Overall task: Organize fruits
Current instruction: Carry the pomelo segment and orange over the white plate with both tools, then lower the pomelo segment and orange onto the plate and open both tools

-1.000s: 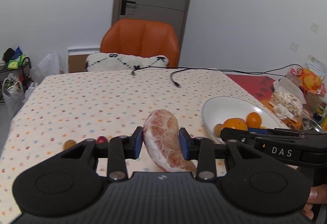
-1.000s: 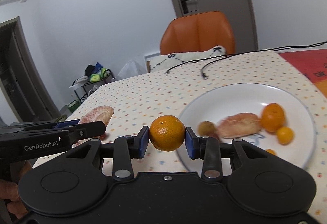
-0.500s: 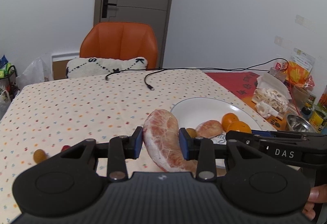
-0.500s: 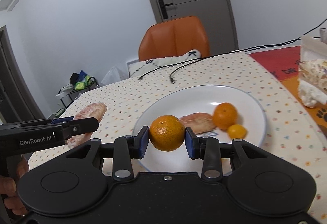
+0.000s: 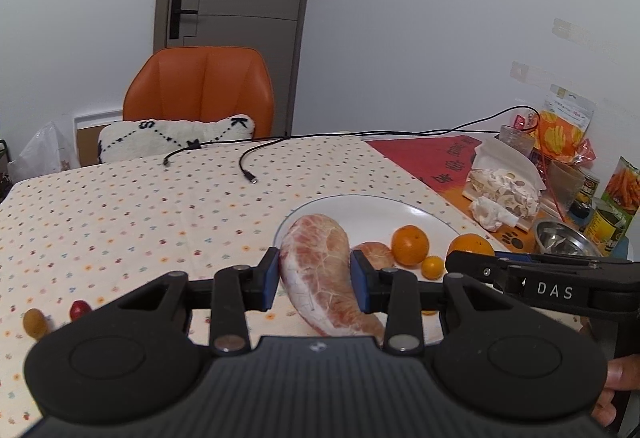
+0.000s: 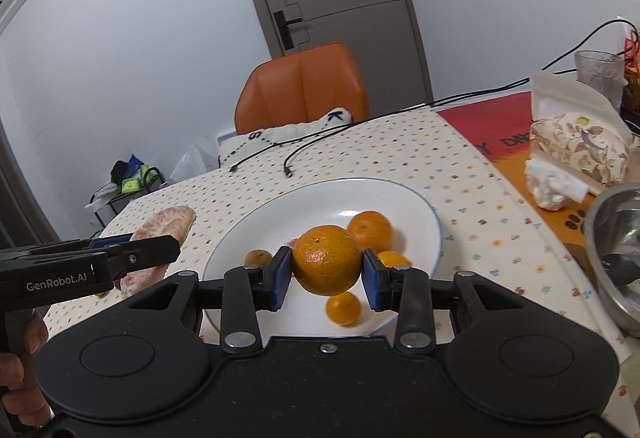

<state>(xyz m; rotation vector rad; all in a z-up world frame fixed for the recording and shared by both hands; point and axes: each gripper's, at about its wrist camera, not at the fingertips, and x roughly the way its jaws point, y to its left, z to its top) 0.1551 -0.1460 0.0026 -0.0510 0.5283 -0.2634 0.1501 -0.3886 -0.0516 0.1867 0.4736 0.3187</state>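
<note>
My left gripper (image 5: 315, 280) is shut on a peeled pink pomelo segment (image 5: 320, 274), held just left of the white plate (image 5: 360, 204). My right gripper (image 6: 326, 274) is shut on an orange (image 6: 326, 264) and hovers over the white plate (image 6: 304, 206). On the plate lie a second orange (image 6: 370, 230), two small kumquats (image 6: 343, 308), a brownish round fruit (image 6: 258, 257) and another pomelo piece (image 5: 374, 254). In the right wrist view the left gripper (image 6: 132, 258) shows at the left with its pomelo segment (image 6: 168, 226).
A small brown fruit (image 5: 34, 322) and a red one (image 5: 79, 309) lie on the dotted tablecloth at the left. Black cables (image 5: 248, 174) cross the far table. A steel bowl (image 6: 616, 258), wrapped food (image 6: 580, 146), a glass and snack bags crowd the right side. An orange chair (image 5: 200, 94) stands behind.
Both grippers have moved right towards the plate with their fruit; the right one with the orange now hangs over the plate's middle, and the pomelo segment nears its left rim.
</note>
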